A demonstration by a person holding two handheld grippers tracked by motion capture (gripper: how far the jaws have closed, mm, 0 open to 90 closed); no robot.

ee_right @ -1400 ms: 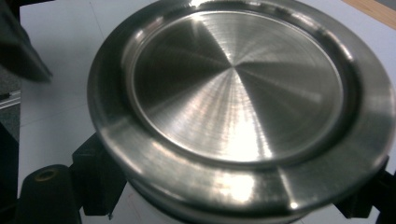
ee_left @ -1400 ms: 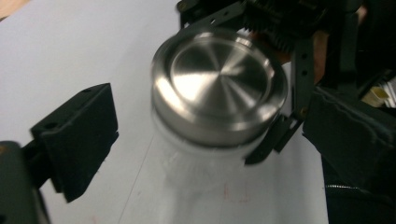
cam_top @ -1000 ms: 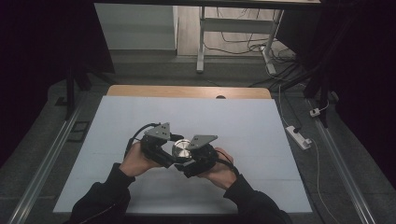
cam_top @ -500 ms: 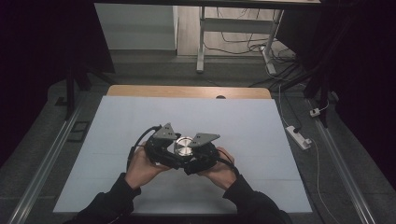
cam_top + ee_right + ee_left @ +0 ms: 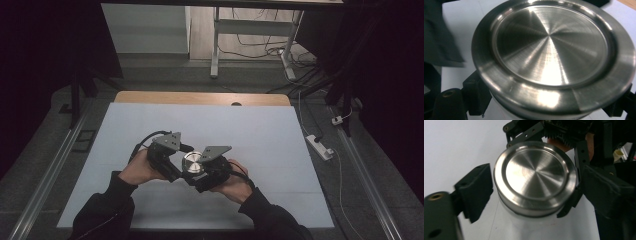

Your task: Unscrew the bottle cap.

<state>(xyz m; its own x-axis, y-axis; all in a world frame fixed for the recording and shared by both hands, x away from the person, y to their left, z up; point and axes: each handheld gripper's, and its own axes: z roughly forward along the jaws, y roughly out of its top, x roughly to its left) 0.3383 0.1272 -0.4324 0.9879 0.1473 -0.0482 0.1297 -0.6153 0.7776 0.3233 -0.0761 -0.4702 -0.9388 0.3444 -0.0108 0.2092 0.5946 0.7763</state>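
A white container (image 5: 531, 227) with a round brushed-steel lid (image 5: 192, 161) is held above the near middle of the table. My right gripper (image 5: 549, 105) is shut on the white body just under the lid (image 5: 551, 47), one jaw on each side. My left gripper (image 5: 536, 192) is open and straddles the lid (image 5: 535, 175), with a thin gap showing at its left jaw. In the high view the left gripper (image 5: 182, 167) and right gripper (image 5: 200, 172) meet at the container, each in one of the person's hands.
A white sheet (image 5: 250, 135) covers the table, with a wooden strip (image 5: 200, 97) along the far edge. A power strip (image 5: 320, 146) lies on the floor at the right. Metal rails (image 5: 45, 185) run along both sides, and a desk frame (image 5: 215, 45) stands beyond.
Both hands and the container have shifted only slightly and stay at the near middle of the table. The hold looks the same.
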